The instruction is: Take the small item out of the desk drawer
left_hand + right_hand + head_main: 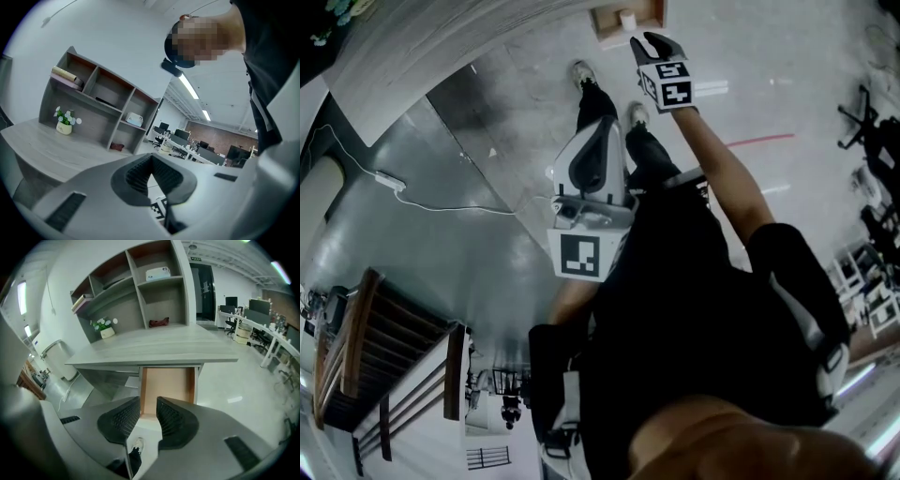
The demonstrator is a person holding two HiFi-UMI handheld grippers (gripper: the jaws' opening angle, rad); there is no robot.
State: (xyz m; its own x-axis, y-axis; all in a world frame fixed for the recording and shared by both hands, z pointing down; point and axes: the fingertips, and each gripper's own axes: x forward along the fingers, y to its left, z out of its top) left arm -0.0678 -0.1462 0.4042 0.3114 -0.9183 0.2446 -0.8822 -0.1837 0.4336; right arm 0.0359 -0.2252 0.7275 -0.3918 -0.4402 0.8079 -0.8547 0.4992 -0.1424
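The drawer (167, 383) stands open, the small white item (626, 19) inside it. Your right tongs (148, 405) hover spread and empty at the drawer's front; left tongs (151, 158) pressed together. Removal remains.

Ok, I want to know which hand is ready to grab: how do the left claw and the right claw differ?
The left claw is shut, its tips touching; the right claw is open, with a clear gap between its tips. The left claw is held close to the person; the right claw is stretched out and aimed down at the open drawer, which shows through its gap. Both are empty.
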